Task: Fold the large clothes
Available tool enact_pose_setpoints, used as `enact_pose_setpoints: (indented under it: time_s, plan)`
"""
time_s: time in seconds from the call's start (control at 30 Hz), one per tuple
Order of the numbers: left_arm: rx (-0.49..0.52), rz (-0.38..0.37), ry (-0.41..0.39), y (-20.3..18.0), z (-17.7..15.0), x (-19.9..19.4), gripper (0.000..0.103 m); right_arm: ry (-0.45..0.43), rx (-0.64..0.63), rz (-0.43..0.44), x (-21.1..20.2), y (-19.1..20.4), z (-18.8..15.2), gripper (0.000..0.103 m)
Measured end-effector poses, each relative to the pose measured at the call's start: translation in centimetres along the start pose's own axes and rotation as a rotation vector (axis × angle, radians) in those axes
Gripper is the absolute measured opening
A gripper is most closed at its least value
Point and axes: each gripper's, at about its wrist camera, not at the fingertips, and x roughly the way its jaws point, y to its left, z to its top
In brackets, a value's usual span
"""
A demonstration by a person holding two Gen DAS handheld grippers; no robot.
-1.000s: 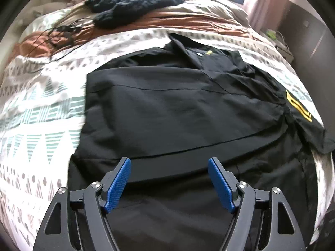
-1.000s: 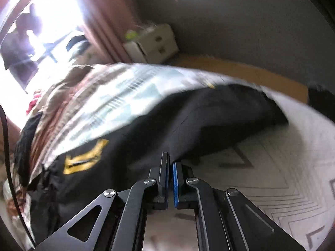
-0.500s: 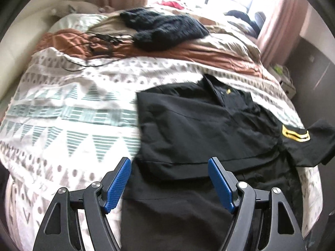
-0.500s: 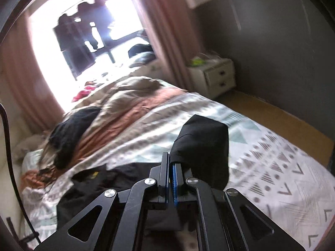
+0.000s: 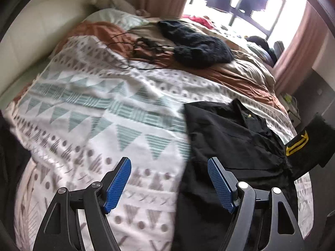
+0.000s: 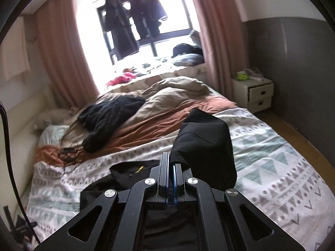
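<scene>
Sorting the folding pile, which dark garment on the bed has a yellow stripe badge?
The flat black shirt nearest the fingers; the fuzzy dark knit farther back is plain.

a home bedroom: unmade bed point(image 6: 272, 156), curtained window point(image 6: 146, 21) (laundry hanging), nightstand point(image 6: 254, 94).

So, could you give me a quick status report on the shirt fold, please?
Left hand-held gripper open, empty. Right hand-held gripper shut on black shirt sleeve, lifted off the patterned bedspread. Dark knit and cables farther up, clear.
</scene>
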Motion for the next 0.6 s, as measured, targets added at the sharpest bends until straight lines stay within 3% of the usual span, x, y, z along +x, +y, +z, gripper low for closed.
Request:
enact_pose_setpoints:
  time_s: [0.23, 0.6]
  plan:
    - [-0.07, 0.035, -0.006, 5.8, -1.1, -0.9, 0.077, 0.065, -0.064, 0.05, 3.7, 6.5, -2.2, 0.004]
    - [-0.132, 0.081, 0.034, 11.3, -3.3, -0.4, 0.077, 0.244, -0.114, 0.131, 12.2, 15.3, -11.1, 0.003]
